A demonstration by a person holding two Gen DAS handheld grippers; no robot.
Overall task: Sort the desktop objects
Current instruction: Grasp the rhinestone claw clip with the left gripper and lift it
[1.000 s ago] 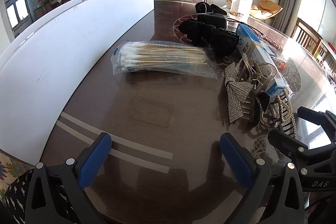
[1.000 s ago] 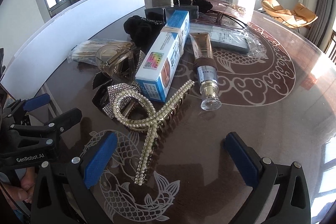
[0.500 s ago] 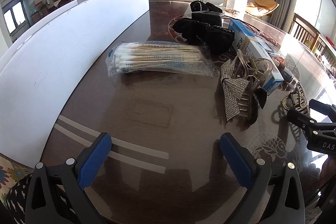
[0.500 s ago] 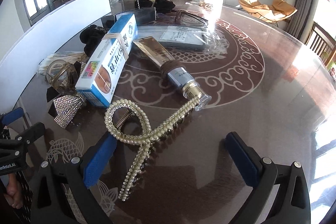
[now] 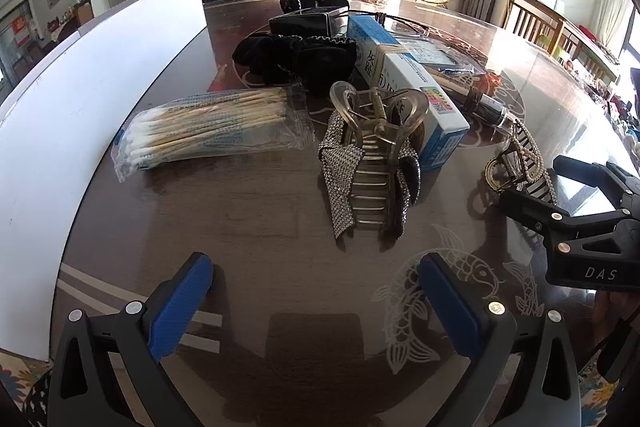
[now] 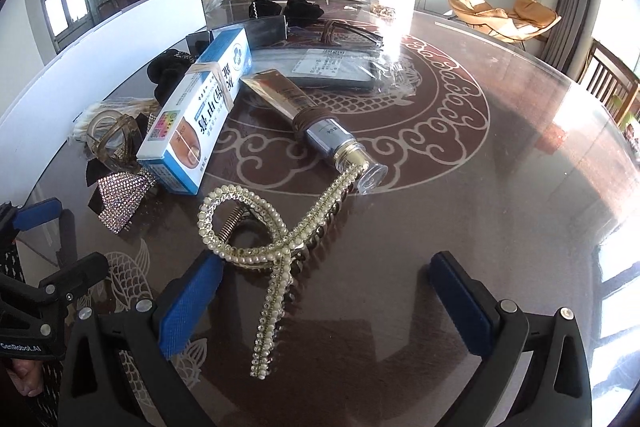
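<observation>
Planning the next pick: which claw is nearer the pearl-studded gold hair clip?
Right. The right claw is open around the pearl-studded gold hair clip's tail; the left claw is open farther left, facing the translucent claw clip.

Taking the carton [image 5: 408, 87] as landmark: the cotton swab packet [image 5: 212, 127] lies to its left, the claw clip [image 5: 372, 155] against its near end, the tube [image 6: 316, 123] along its right side, and the pearl clip [image 6: 260, 243] before it, touching the tube's cap.
</observation>
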